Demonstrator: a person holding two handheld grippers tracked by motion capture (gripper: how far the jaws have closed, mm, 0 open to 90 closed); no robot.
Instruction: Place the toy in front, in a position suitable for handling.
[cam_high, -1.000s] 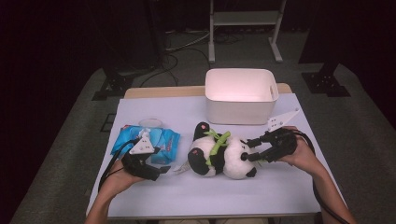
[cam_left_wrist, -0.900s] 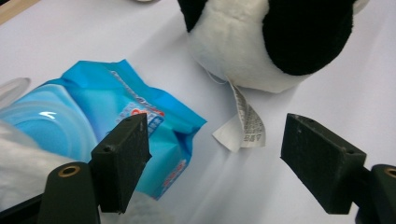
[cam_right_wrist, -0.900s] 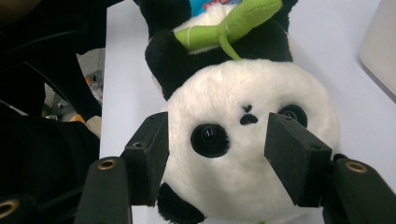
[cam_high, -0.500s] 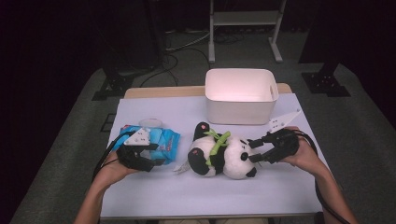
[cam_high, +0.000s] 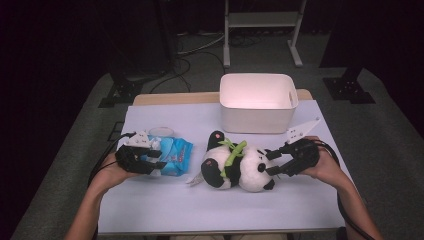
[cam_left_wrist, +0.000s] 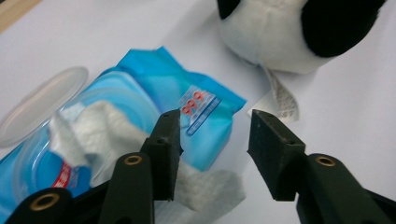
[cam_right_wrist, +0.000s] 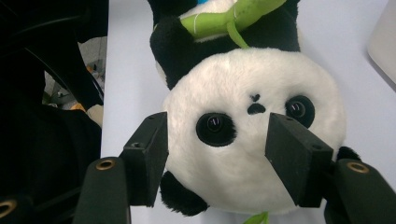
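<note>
table (cam_high: 165, 210) standing white-topped | wipes pack (cam_high: 172, 155) lying at its left, lid open | plush panda (cam_high: 235, 165) lying mid-table | white bin (cam_high: 257, 102) sitting at the far edge

Glossy plastic wipes pack (cam_left_wrist: 140, 112), plush panda (cam_right_wrist: 252, 135)

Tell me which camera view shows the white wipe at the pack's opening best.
The left gripper view: the wipe sticks out of the blue pack, close and crumpled. In the high view it is a small white patch beside the left tongs. The right gripper view looks at the panda.
</note>
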